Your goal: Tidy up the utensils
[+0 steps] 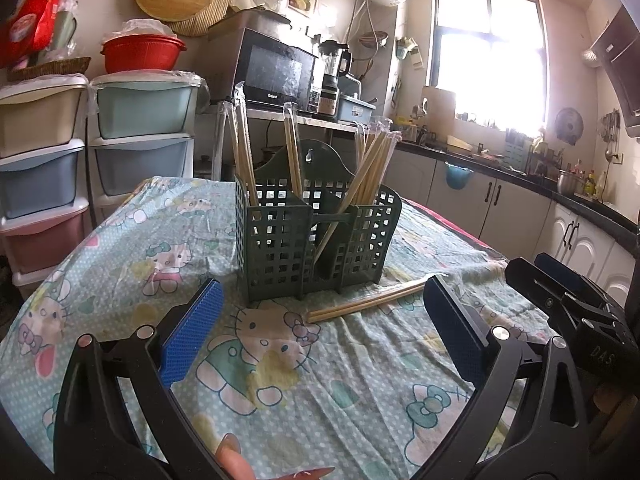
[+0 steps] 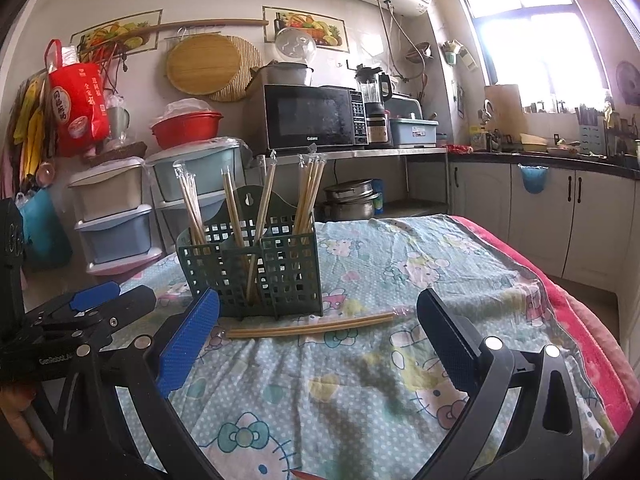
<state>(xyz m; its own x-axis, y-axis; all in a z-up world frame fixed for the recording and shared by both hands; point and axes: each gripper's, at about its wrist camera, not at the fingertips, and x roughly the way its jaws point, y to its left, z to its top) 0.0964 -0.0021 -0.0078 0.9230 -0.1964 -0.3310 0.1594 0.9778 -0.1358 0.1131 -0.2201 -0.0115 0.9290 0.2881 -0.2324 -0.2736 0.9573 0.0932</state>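
A dark green plastic utensil caddy (image 1: pixel 316 240) stands on the cartoon-print tablecloth (image 1: pixel 280 380); it also shows in the right wrist view (image 2: pixel 256 268). Several wrapped pairs of wooden chopsticks (image 1: pixel 372 168) stand upright in its compartments. One wrapped pair of chopsticks (image 1: pixel 366 302) lies flat on the cloth just in front of the caddy, also seen in the right wrist view (image 2: pixel 310 326). My left gripper (image 1: pixel 320 320) is open and empty, a short way in front of that pair. My right gripper (image 2: pixel 316 332) is open and empty, with the lying pair between its fingertips in view.
Stacked plastic drawer units (image 1: pixel 44 168) stand left of the table. A microwave (image 2: pixel 312 116) and blender sit on a steel shelf behind. Kitchen cabinets (image 2: pixel 540 208) and a counter run along the right. The right gripper (image 1: pixel 568 300) shows at the left view's right edge.
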